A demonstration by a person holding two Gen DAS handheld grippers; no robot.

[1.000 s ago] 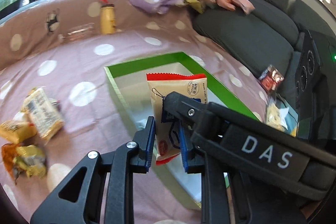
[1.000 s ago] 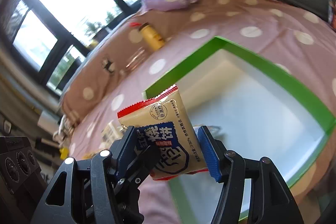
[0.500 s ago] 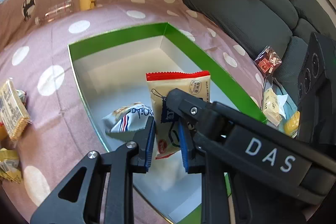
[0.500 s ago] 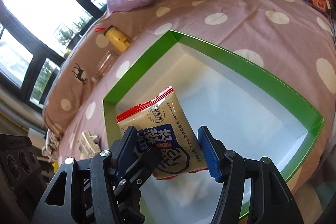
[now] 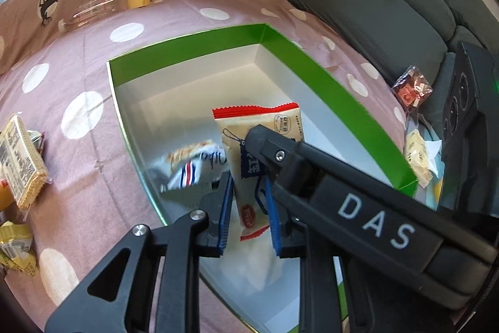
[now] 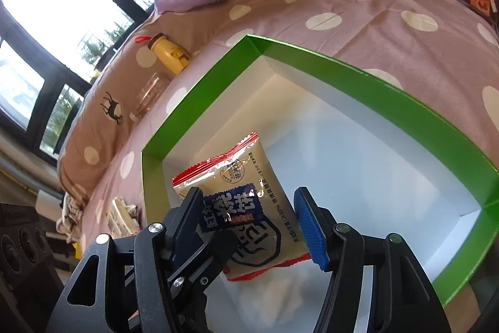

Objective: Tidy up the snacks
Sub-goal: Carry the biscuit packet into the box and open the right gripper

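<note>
Holding one beige packet [image 5: 259, 152] between them, both tongs hang over the green box [image 5: 327, 83], which lies on the dotted cloth [image 5: 78, 114]. The left tongs [image 5: 248, 208] are clamped on the packet's lower part, thin way. The right tongs [image 6: 249, 227] reach across its width from the other side; their blue pad [image 6: 308, 227] touches one edge, but whether they really press on it I cannot tell.

The packet is above the white floor of the box, near the corner where a blue-white packet [image 5: 193, 167] already lies. To do this step well, I think it is better to bring the packet lower until its bottom edge is near the floor, then let it go on the free part beside the other packet, not on top. One pair of tongs should release first, so the packet does not twist. More snacks [image 5: 21, 158] wait on the cloth, left of the box.
</note>
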